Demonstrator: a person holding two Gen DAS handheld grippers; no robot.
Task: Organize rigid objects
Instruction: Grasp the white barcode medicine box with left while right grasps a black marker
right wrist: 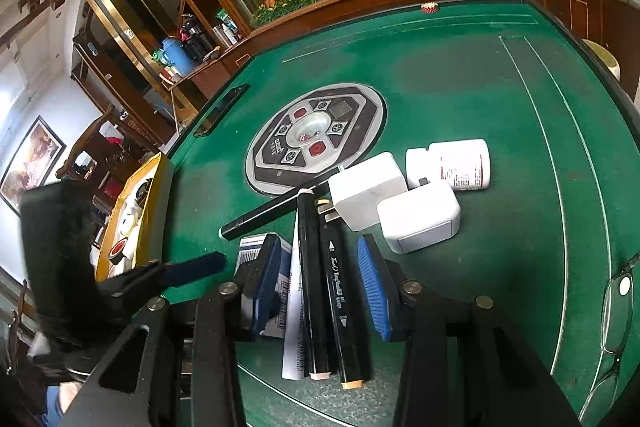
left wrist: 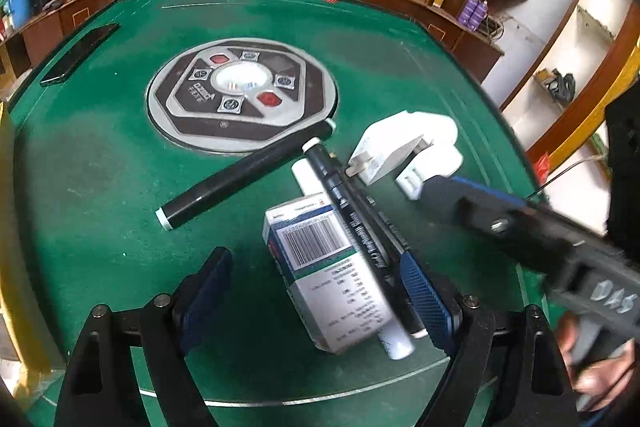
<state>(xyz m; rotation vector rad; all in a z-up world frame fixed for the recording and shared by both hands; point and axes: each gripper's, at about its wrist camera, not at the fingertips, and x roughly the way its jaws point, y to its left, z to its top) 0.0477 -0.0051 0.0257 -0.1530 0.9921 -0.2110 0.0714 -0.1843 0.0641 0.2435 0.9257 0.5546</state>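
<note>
On the green felt table (left wrist: pixel 100 195) lie a white and blue box (left wrist: pixel 328 275), a white tube (left wrist: pixel 308 179) and two black markers (left wrist: pixel 360 227) side by side. A third black marker (left wrist: pixel 240 179) lies apart, angled to the left. My left gripper (left wrist: pixel 316 291) is open around the box and markers. In the right wrist view my right gripper (right wrist: pixel 320 287) is open over the two markers (right wrist: pixel 336 291), the tube (right wrist: pixel 294 327) and the box (right wrist: pixel 276 283). A white charger (right wrist: pixel 368 191), a white adapter (right wrist: pixel 420 219) and a white bottle (right wrist: pixel 456 163) lie just beyond.
A round control panel (left wrist: pixel 240 95) sits in the table's middle. A black phone (left wrist: pixel 80 53) lies at the far left edge. A yellow box (right wrist: pixel 132 215) of items stands off the table's left side. Glasses (right wrist: pixel 616 311) lie at the right edge. Wooden cabinets ring the table.
</note>
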